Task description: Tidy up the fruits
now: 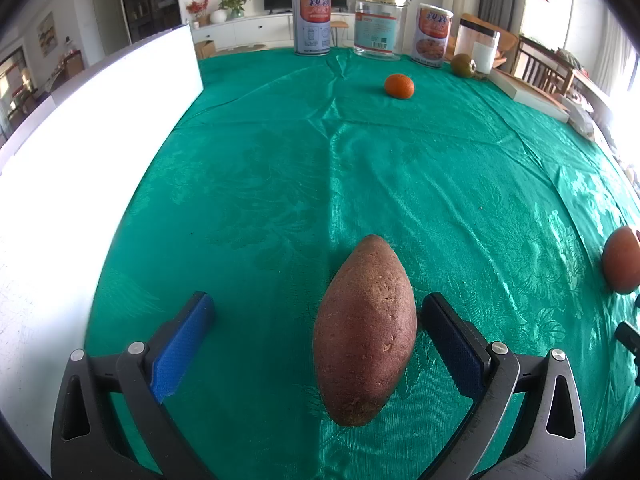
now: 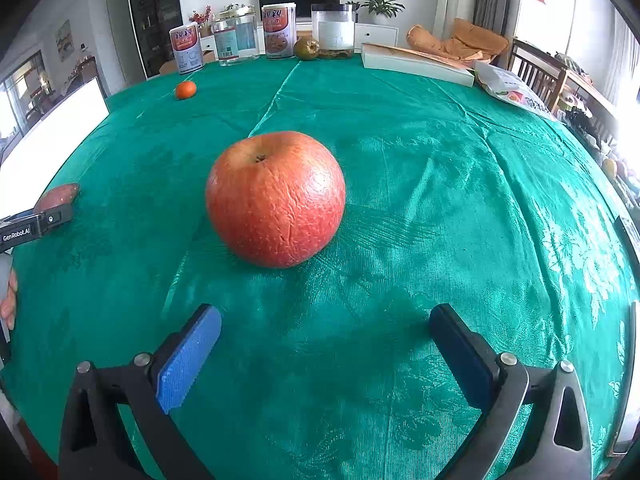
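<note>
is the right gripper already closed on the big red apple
No, the right gripper is open, its blue pads spread wide with bare green tablecloth between them, and the apple sits ahead of them, untouched.

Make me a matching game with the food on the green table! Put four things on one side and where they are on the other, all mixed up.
Things:
1. sweet potato
2. big red apple
3. small orange
4. green-brown fruit

Places:
A. alone on the cloth, in front of the tins
B. between the open fingers of the left gripper
C. at the far edge, beside the clear jar
D. just ahead of the open right gripper

Pairs: 1-B, 2-D, 3-A, 4-C
</note>
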Motion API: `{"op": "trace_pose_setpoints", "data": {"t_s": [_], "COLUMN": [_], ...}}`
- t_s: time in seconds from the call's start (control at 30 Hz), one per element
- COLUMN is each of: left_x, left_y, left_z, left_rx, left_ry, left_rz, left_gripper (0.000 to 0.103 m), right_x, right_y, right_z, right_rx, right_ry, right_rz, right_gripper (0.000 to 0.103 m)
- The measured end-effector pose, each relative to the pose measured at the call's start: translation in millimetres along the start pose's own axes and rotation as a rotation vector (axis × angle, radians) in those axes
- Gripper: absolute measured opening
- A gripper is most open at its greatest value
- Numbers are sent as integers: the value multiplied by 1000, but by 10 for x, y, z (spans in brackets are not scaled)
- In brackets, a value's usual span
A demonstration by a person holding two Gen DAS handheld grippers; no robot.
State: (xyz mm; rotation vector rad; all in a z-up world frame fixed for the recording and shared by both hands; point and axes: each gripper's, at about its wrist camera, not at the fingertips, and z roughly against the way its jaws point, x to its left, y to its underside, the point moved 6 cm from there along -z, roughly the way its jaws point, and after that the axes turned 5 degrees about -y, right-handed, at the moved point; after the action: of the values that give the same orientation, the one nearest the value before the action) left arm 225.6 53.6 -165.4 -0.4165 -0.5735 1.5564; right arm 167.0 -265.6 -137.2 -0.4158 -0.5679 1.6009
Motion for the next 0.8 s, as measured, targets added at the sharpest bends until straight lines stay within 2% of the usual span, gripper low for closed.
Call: {"op": "trace_pose_setpoints", "data": {"t_s": [0.67,0.8], "left_x": [0,0], "left_y": [0,1], "left_z": [-2,-2], "left_rx": [0,0], "left_ry": [0,0], "left_rz": [0,0], "left_gripper": [102,102], "right_x": [2,64], "right_y": [-10,-155], "right_z": [-10,-124], "right_rx": [3,39], "right_ry": [3,-50], "right_rz": [1,77], "right_gripper": [103,103]}}
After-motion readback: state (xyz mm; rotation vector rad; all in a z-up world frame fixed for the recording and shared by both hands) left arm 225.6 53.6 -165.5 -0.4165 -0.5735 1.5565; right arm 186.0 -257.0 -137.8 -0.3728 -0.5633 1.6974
